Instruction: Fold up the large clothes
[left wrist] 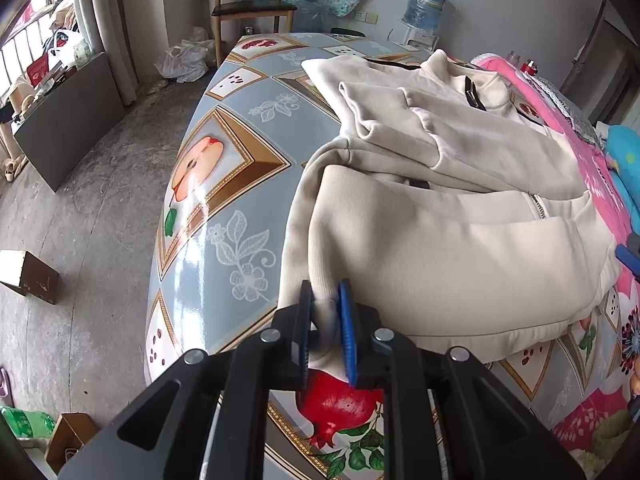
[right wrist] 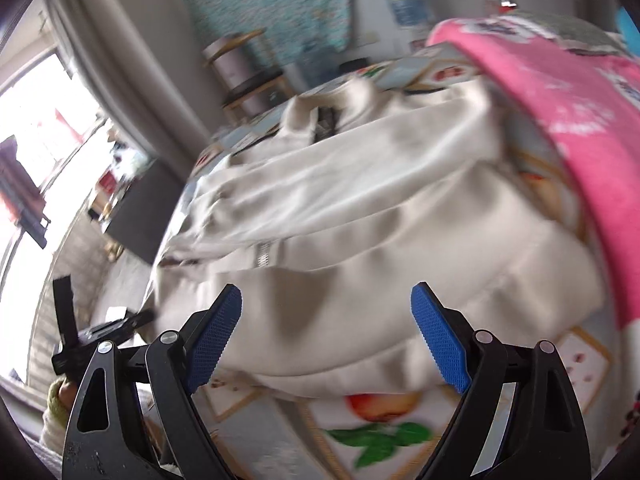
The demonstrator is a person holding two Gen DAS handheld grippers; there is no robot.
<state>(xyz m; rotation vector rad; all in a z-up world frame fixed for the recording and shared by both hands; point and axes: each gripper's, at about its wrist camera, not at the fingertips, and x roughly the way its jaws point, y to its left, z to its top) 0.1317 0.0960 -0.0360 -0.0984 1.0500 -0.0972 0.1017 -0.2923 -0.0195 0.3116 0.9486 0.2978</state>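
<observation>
A cream zip-up jacket (left wrist: 460, 200) lies partly folded on a table covered with a fruit-patterned cloth (left wrist: 224, 184). My left gripper (left wrist: 325, 292) is shut on the jacket's near left hem corner, and the fabric is bunched between the blue pads at the table's near edge. In the blurred right wrist view the same jacket (right wrist: 360, 220) fills the middle. My right gripper (right wrist: 326, 292) stands wide open just over the near hem, with nothing pressed between its pads (right wrist: 440, 344). The zipper (right wrist: 262, 256) shows near the middle.
A pink patterned cloth (left wrist: 576, 152) lies along the table's right side, also seen in the right wrist view (right wrist: 560, 92). A wooden chair (left wrist: 252, 8) and a water bottle (left wrist: 424, 4) stand beyond the far end. On the floor at left are a dark cabinet (left wrist: 68, 120) and a box (left wrist: 30, 276).
</observation>
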